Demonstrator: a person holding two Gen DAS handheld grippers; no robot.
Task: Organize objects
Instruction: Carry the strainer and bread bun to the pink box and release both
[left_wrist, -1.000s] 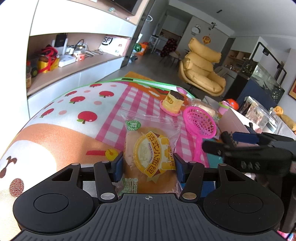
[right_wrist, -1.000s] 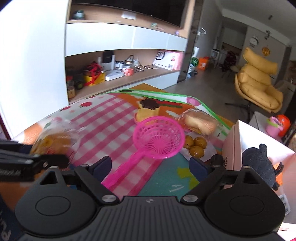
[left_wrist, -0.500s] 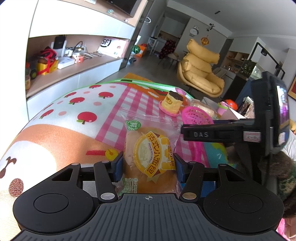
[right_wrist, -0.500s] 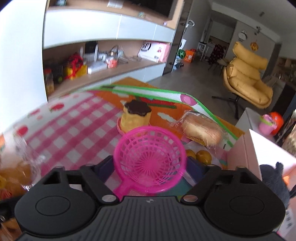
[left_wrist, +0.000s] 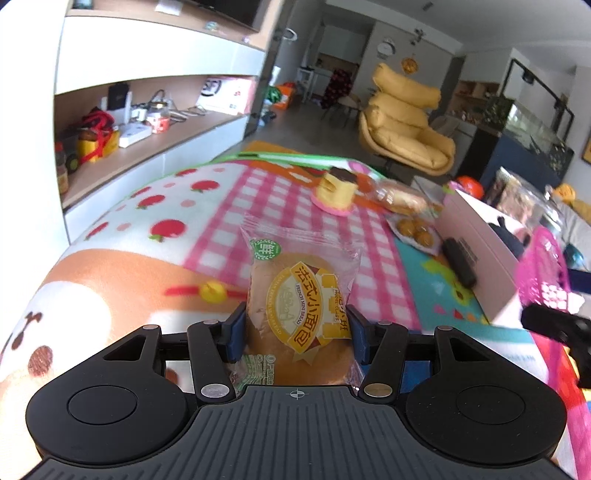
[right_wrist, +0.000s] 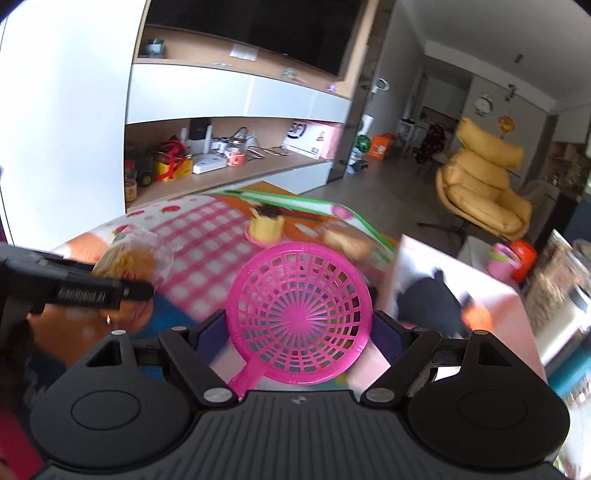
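My left gripper (left_wrist: 295, 328) is shut on a packaged mini bread (left_wrist: 299, 306) in a clear wrapper with a yellow label, held above the patterned mat (left_wrist: 159, 218). My right gripper (right_wrist: 299, 332) is shut on a pink plastic strainer (right_wrist: 299, 310), lifted off the mat with its basket between the jaws. The strainer also shows at the right edge of the left wrist view (left_wrist: 543, 273). The left gripper and bread show at the left of the right wrist view (right_wrist: 125, 266).
A pudding toy (left_wrist: 338, 186), a wrapped bun (left_wrist: 400, 199) and a pack of small round buns (left_wrist: 413, 229) lie at the mat's far side. A pink box (right_wrist: 454, 295) with a dark plush toy (right_wrist: 424, 299) stands right. A black remote (left_wrist: 460, 262) lies beside it.
My right gripper has closed on the pink strainer and lifted it up and to the right, towards the pink box. My left gripper still holds the bread and has risen slightly.
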